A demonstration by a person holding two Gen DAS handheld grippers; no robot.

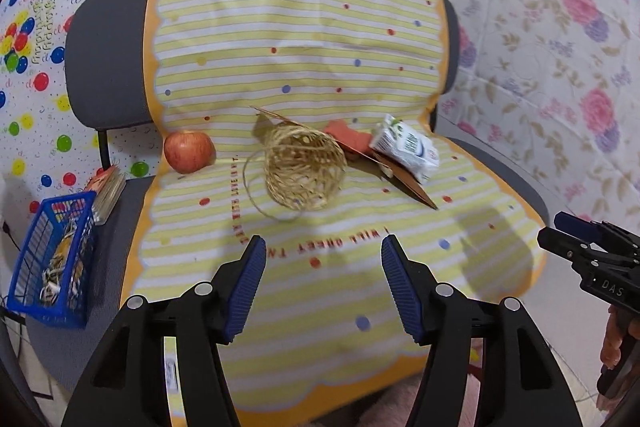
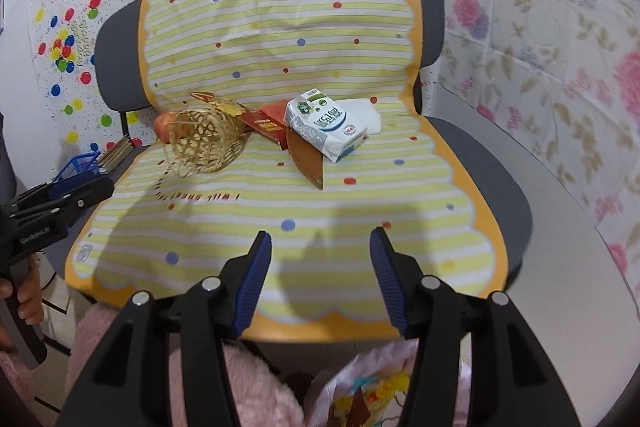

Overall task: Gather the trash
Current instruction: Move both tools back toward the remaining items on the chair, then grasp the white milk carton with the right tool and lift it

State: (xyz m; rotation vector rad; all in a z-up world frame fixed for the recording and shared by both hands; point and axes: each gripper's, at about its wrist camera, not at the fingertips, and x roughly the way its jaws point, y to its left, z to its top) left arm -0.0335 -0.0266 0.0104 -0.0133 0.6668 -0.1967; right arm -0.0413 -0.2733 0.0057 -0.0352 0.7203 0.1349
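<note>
Wicker ball (image 2: pixel 206 141) hides most of the apple (image 2: pixel 164 127) behind it.

"DAS" marks the right tongs (image 1: pixel 576 247); "GenRobot.AI" the left tongs (image 2: pixel 60 199); "happy birthday" the balloon sheet (image 1: pixel 44 39).

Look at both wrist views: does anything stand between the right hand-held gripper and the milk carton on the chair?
Nothing visible does. Only bare striped cloth lies between the open right hand-held gripper and the milk carton.

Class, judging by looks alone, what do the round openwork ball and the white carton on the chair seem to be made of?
Ball: probably woven rattan or straw, matte tan strands with open gaps. Carton: likely coated paperboard, smooth printed faces, creased edges.
</note>
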